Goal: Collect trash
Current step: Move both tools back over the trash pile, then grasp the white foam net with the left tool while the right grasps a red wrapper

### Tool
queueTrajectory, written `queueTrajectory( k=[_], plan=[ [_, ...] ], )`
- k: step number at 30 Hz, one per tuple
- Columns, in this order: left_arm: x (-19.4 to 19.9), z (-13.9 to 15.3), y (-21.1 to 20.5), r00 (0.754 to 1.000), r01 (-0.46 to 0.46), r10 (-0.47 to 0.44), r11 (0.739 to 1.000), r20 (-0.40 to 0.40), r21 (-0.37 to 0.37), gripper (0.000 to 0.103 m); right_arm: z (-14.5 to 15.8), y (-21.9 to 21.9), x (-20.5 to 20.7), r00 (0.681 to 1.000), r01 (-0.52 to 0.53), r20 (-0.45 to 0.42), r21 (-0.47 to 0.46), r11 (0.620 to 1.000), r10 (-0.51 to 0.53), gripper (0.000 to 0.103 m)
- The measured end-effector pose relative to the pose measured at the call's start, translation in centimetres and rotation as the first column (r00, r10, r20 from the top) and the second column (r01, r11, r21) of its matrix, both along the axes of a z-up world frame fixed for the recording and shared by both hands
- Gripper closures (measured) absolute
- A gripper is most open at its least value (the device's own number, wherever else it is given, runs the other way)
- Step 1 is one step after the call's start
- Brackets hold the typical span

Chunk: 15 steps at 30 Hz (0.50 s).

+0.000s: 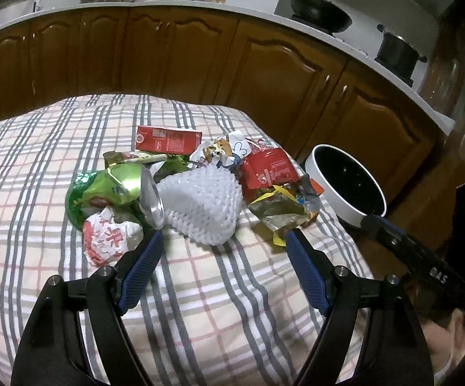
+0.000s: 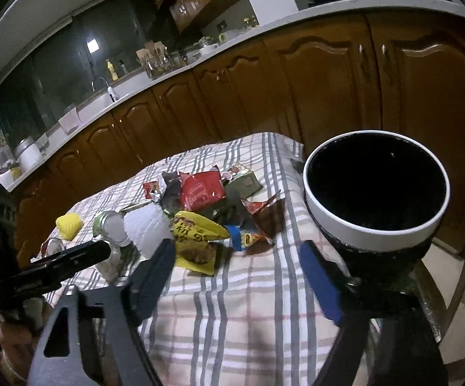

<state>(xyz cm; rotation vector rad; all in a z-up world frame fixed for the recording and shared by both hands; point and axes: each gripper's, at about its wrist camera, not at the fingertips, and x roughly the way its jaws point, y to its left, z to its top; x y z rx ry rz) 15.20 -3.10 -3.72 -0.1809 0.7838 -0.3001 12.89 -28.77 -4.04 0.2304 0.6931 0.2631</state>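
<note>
A heap of trash lies on the plaid tablecloth (image 1: 200, 289): a crushed green can (image 1: 129, 189), a white foam net (image 1: 200, 206), red wrappers (image 1: 267, 170), a red carton (image 1: 168, 140), a white-red wrapper (image 1: 107, 241) and a yellow snack bag (image 2: 197, 234). A white-rimmed bin (image 1: 348, 186) with a black inside stands at the table's right edge; it also shows in the right wrist view (image 2: 377, 193). My left gripper (image 1: 224, 241) is open and empty, just short of the foam net. My right gripper (image 2: 237, 251) is open and empty, between the heap and the bin.
A yellow object (image 2: 68, 223) lies on the cloth left of the heap. Brown kitchen cabinets (image 1: 200, 58) with a white counter run behind the table. A wok (image 1: 319, 14) and a pot (image 1: 396, 53) sit on the stove.
</note>
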Motion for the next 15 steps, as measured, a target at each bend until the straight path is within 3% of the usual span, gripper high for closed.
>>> queueTrajectory(
  k=[2, 5, 10, 13, 15],
  plan=[
    [0.5, -0.2, -0.2, 1.000, -0.006, 0.006, 1.000, -0.008, 0.002, 0.023, -0.4, 0.0, 0.9, 1.000, -0.004, -0.015, -0.005, 1.000, 0.003, 0.043],
    [1.4, -0.4, -0.5, 1.000, -0.015, 0.015, 1.000, -0.014, 0.010, 0.023, -1.1, -0.1, 2.4, 0.999, -0.006, -0.040, -0.013, 1.000, 0.006, 0.050],
    [3.2, -1.1, -1.2, 0.999, -0.017, 0.018, 0.999, -0.033, 0.029, 0.034, -2.3, 0.2, 4.7, 0.997, -0.015, -0.078, -0.040, 0.999, 0.012, 0.057],
    [4.2, -1.9, -1.7, 0.998, -0.009, 0.011, 0.999, -0.055, 0.037, 0.050, -3.2, 0.5, 6.0, 0.994, -0.018, -0.110, -0.056, 0.998, 0.012, 0.062],
    [4.6, -2.5, -1.7, 0.997, 0.006, -0.005, 1.000, -0.078, 0.020, 0.079, -3.9, 0.6, 6.8, 0.991, -0.027, -0.133, -0.059, 0.998, 0.019, 0.068]
  ],
)
